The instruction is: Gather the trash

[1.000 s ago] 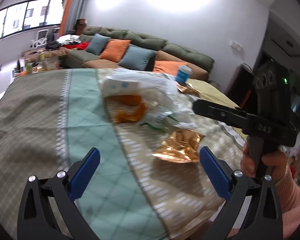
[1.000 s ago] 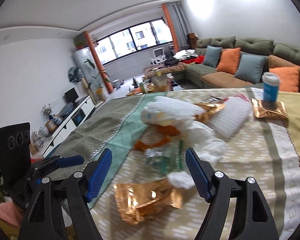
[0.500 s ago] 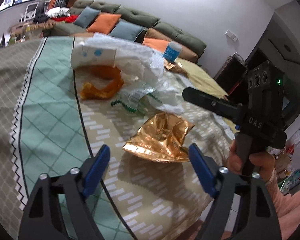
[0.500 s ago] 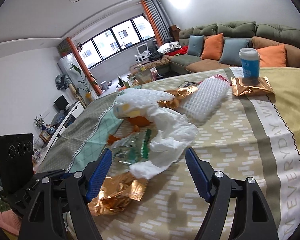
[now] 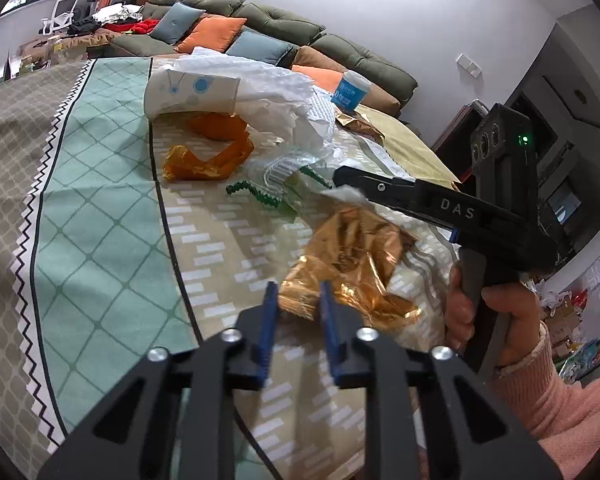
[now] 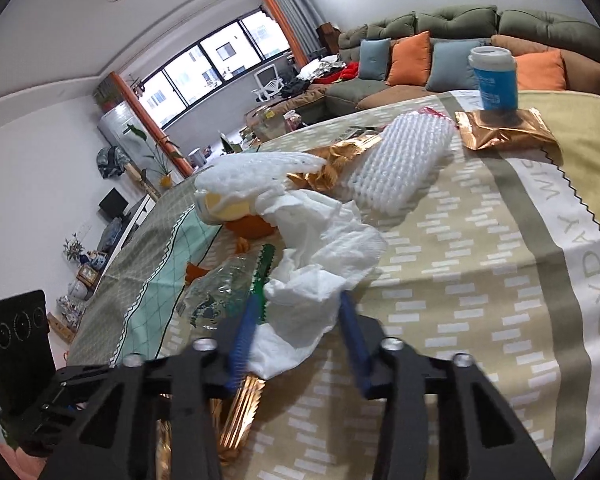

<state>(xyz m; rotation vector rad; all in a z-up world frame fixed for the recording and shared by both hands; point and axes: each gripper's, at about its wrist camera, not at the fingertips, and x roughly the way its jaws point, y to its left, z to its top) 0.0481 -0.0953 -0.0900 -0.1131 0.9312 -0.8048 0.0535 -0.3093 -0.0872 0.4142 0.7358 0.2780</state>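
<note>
A table covered by a patterned cloth point(image 5: 100, 216) in green, beige and yellow is strewn with trash, seen from both gripper cameras. The left gripper point(image 5: 298, 300) has just been closing, and its blue pads are now pinched narrowly on the near corner of a crumpled gold foil wrapper point(image 5: 352, 256) close to the table's near edge. The right gripper point(image 6: 300, 320), held in a hand point(image 5: 484, 316) with a pink sleeve, has also just been closing; a crumpled white paper towel point(image 6: 324, 256) is caught between its pads. Toward the table's middle lie an orange wrapper point(image 5: 212, 152), a clear plastic wrapper with a green serrated edge point(image 6: 224, 292) and a white bubble-wrap pouch point(image 6: 400, 160). Near the far edge, a blue lidded cup point(image 6: 494, 78) stands on a second gold foil packet point(image 6: 504, 130).
</note>
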